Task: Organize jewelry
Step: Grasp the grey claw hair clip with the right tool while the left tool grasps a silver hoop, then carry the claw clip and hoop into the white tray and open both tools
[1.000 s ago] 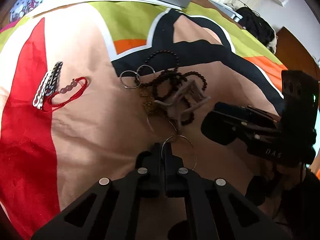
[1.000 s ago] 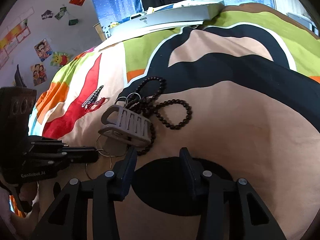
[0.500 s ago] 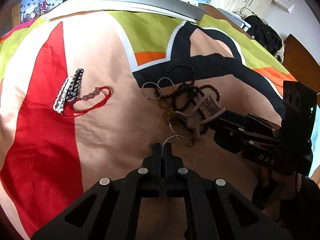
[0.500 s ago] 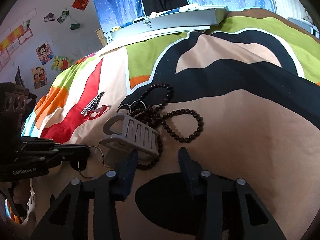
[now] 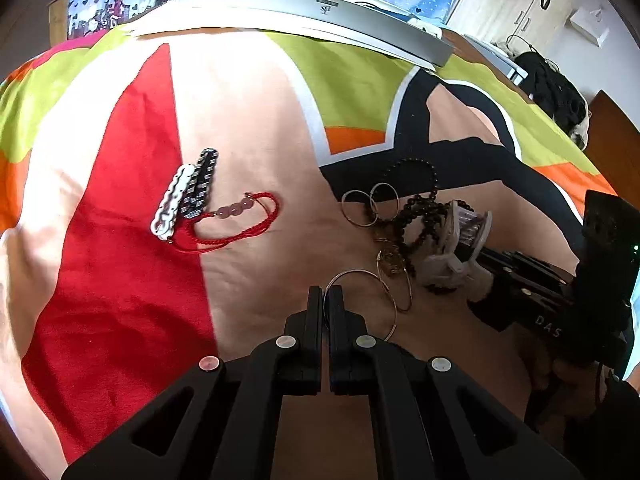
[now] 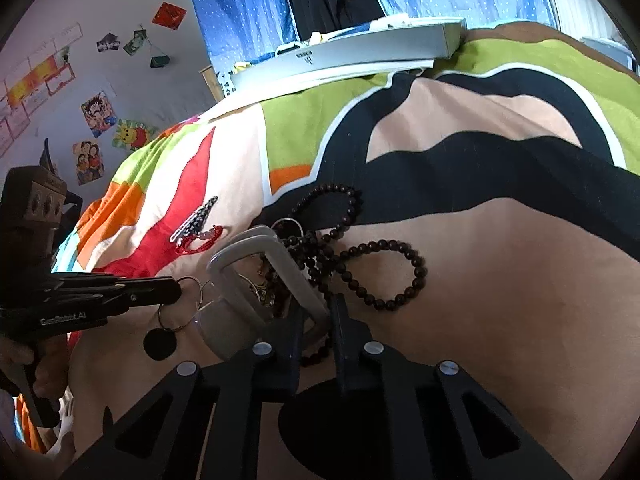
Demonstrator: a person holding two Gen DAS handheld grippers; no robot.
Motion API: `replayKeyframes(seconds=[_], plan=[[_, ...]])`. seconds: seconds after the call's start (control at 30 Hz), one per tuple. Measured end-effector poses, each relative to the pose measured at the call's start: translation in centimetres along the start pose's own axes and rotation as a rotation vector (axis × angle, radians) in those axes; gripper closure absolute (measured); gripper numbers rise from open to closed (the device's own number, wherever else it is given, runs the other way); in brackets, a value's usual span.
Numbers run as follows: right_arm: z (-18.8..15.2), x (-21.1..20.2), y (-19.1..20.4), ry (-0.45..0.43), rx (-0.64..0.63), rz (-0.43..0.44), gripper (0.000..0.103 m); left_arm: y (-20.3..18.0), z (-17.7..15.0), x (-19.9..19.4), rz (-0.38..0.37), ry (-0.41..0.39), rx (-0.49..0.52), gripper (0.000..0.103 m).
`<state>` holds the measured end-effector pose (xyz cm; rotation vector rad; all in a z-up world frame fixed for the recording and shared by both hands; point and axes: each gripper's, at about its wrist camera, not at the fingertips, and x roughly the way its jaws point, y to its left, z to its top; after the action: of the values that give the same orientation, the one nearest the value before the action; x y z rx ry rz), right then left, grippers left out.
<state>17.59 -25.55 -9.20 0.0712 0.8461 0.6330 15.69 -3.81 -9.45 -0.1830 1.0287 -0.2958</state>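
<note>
From the left wrist, we saw our left gripper [image 5: 325, 294] pinching a thin hoop [image 5: 362, 300] on the bright blanket [image 5: 248, 104]. A red string bracelet [image 5: 236, 224] lay well apart on the left.

From the right wrist, our right gripper [image 6: 316, 320] was squeezing a grey hair clip [image 6: 264, 268] beside the dark bead bracelets [image 6: 380, 272].

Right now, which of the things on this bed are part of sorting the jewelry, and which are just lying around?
Part of the job:
hoop earring in the left gripper
hair claw clip in the right gripper
dark bead bracelets
small hoop rings
red cord bracelet
black and white hair clips

Just lying about:
flat grey box
patterned bedspread
</note>
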Motion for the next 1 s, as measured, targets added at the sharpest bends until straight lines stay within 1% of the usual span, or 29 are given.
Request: replayKeyframes(seconds=[0.13, 0.3, 0.47, 0.63, 0.8, 0.93, 1.0], plan=[[0.2, -0.7, 0.2, -0.027, 0.000, -0.001, 0.090, 0.0, -0.3, -0.7, 0.001, -0.017, 0.005, 0.102], [0.6, -1.4, 0.4, -0.052, 0.019, -0.008, 0.090, -0.8, -0.1, -2.0, 0.020, -0.061, 0.049, 0.102], [1.2, -2.2, 0.7, -0.094, 0.057, 0.002, 0.090, -1.5, 1.1, -3.4, 0.032, -0.111, 0.105, 0.102], [2.1, -3.0, 1.3, -0.136, 0.066, 0.002, 0.090, -2.4, 3.8, -5.1, 0.028, -0.164, 0.166, 0.102], [3.7, -3.9, 1.5, -0.172, 0.067, -0.029, 0.090, -2.9, 7.2, -6.8, 0.019, -0.218, 0.207, 0.102], [6.9, -4.4, 1.6, -0.210, 0.057, -0.058, 0.090, -2.6, 10.4, -7.7, 0.010, -0.239, 0.211, 0.102], [9.2, -4.4, 1.7, -0.235, 0.039, -0.071, 0.090, -2.4, 12.4, -8.2, 0.011, -0.260, 0.215, 0.102]])
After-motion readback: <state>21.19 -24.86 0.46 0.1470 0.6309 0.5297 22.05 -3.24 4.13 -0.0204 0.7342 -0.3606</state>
